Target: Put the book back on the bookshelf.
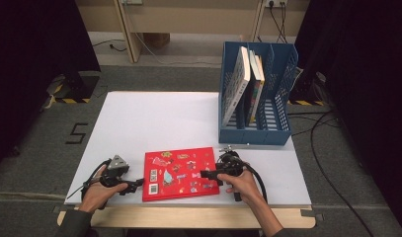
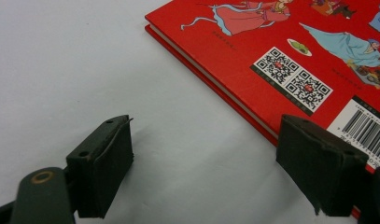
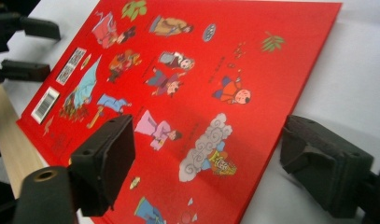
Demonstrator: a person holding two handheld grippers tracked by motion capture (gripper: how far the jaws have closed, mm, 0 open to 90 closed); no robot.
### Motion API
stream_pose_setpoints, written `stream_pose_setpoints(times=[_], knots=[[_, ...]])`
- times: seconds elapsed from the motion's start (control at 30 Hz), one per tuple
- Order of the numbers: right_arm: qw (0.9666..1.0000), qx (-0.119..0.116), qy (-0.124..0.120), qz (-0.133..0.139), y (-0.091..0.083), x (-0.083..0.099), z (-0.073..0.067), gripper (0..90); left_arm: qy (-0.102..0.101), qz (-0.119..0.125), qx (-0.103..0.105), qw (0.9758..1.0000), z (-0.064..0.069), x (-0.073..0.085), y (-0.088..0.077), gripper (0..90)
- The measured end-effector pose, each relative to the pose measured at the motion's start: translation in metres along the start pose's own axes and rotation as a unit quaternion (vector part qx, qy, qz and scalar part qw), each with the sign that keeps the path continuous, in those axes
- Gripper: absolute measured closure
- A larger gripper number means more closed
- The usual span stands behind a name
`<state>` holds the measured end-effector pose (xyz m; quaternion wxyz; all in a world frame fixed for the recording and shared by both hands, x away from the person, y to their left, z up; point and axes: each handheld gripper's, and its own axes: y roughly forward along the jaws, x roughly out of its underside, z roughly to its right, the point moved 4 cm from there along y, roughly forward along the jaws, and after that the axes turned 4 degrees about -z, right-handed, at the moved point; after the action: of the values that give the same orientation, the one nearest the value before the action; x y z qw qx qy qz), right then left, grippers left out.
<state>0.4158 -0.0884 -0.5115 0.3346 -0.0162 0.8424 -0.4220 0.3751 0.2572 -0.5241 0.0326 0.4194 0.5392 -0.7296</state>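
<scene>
The right gripper (image 1: 208, 175) hovers with jaws apart over the red book's (image 1: 179, 173) right edge; the left gripper (image 1: 137, 184), jaws parted and holding nothing, sits at its left edge. Behind, the blue file rack (image 1: 282, 74) holds upright books (image 1: 248, 84)

A recording lab: white table (image 1: 154, 118) between black curtains (image 1: 35, 44), hazard-taped floor mounts (image 1: 70, 100), trailing cables (image 1: 327, 163).
</scene>
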Motion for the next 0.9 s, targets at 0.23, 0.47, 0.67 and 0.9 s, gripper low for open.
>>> stream_pose_setpoints(times=[0.23, 0.47, 0.67, 0.9], knots=[[0.9997, -0.005, 0.016, 0.014, 0.0008, -0.0019, 0.0037, 19.3, 0.01, -0.006, 0.008, 0.9999, 0.0011, 0.0, 0.0005, 15.1], [0.9996, -0.003, 0.025, 0.015, 0.0025, -0.0032, 0.0021, 16.1, 0.016, -0.013, 0.008, 0.9998, 0.0015, 0.0, 0.0004, 14.1], [0.9972, -0.019, 0.064, 0.034, 0.0023, -0.0029, 0.0034, 15.8, 0.016, -0.013, 0.009, 0.9998, 0.0015, 0.0001, 0.0009, 13.3], [0.9923, -0.05, 0.104, 0.044, -0.0003, -0.0073, 0.0091, 17.0, 0.016, -0.012, 0.011, 0.9997, 0.0021, 0.0, 0.0022, 11.6]])
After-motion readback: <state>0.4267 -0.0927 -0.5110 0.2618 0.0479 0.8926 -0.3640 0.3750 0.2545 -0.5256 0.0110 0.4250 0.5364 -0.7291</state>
